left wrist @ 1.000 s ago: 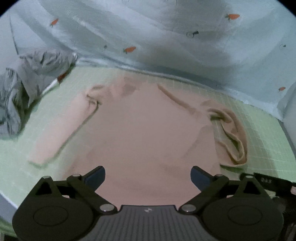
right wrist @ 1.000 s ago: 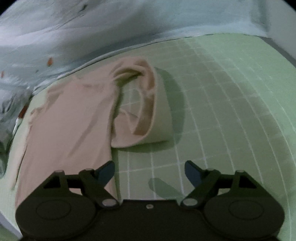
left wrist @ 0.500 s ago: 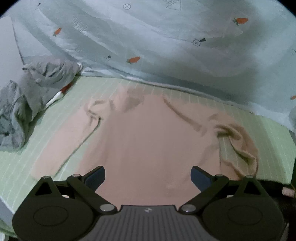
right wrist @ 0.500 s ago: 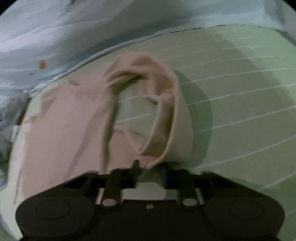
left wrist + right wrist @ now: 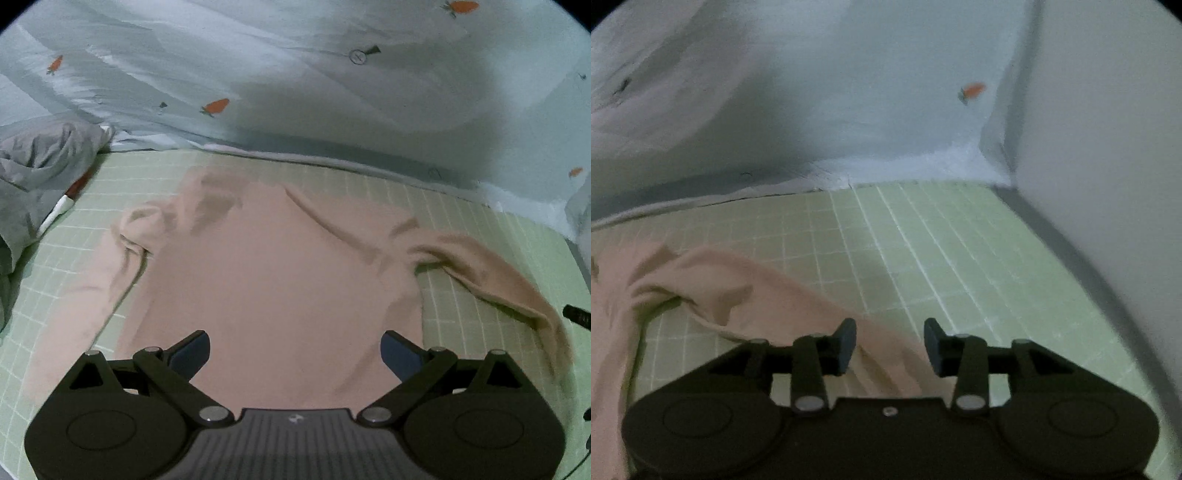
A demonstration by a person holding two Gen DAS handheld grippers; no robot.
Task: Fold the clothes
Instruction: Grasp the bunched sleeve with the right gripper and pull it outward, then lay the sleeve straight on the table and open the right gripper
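A pale pink long-sleeved top point(image 5: 280, 273) lies flat on a green gridded mat point(image 5: 480, 295). Its right sleeve point(image 5: 509, 280) stretches out to the right. My left gripper point(image 5: 295, 350) is open and empty, hovering over the top's lower hem. In the right wrist view the same sleeve point(image 5: 775, 295) runs from the left down between my right gripper's fingers. My right gripper point(image 5: 890, 343) is partly open, with the sleeve end lying between and under the jaws, not pinched.
A crumpled grey garment point(image 5: 33, 173) lies at the mat's left edge. A light blue sheet with carrot prints point(image 5: 332, 81) hangs behind the mat. A pale wall panel point(image 5: 1108, 147) borders the mat on the right. Bare mat point(image 5: 960, 251) lies ahead of the right gripper.
My right gripper closed on the sleeve end, pulled it out to the right and straightened it, then opened partway. The left gripper drifted slightly and stayed open.
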